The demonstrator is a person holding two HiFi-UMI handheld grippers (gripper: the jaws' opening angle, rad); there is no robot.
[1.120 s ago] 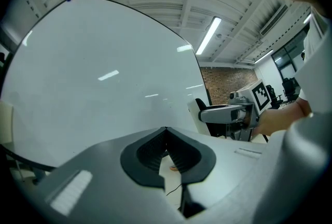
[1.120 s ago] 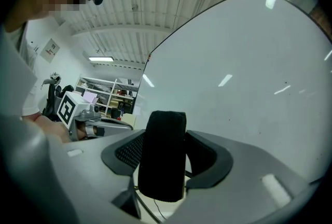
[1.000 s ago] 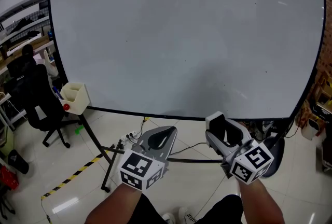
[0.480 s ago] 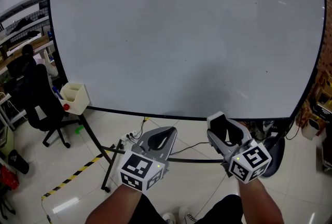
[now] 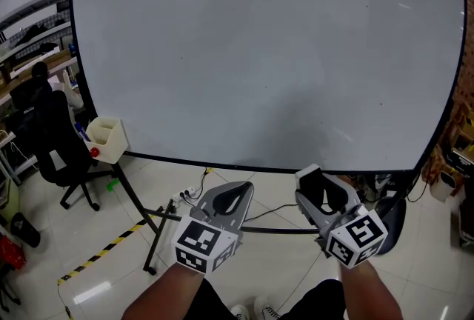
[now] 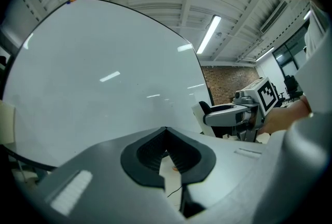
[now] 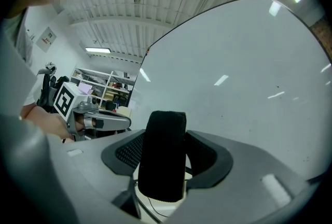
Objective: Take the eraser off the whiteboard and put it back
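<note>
The big blank whiteboard fills the upper head view and stands ahead in both gripper views. My right gripper is held just below the board's lower edge, shut on the eraser. In the right gripper view the eraser is a black felt block upright between the jaws of that gripper. My left gripper hovers beside it on the left, shut with nothing in it. The left gripper view shows the right gripper from the side.
A cream holder box hangs at the board's lower left corner. A black office chair stands left of it. The board's black stand legs, floor cables and yellow-black tape lie below.
The right gripper has rolled slightly with the eraser in it. The left gripper has kept still.
</note>
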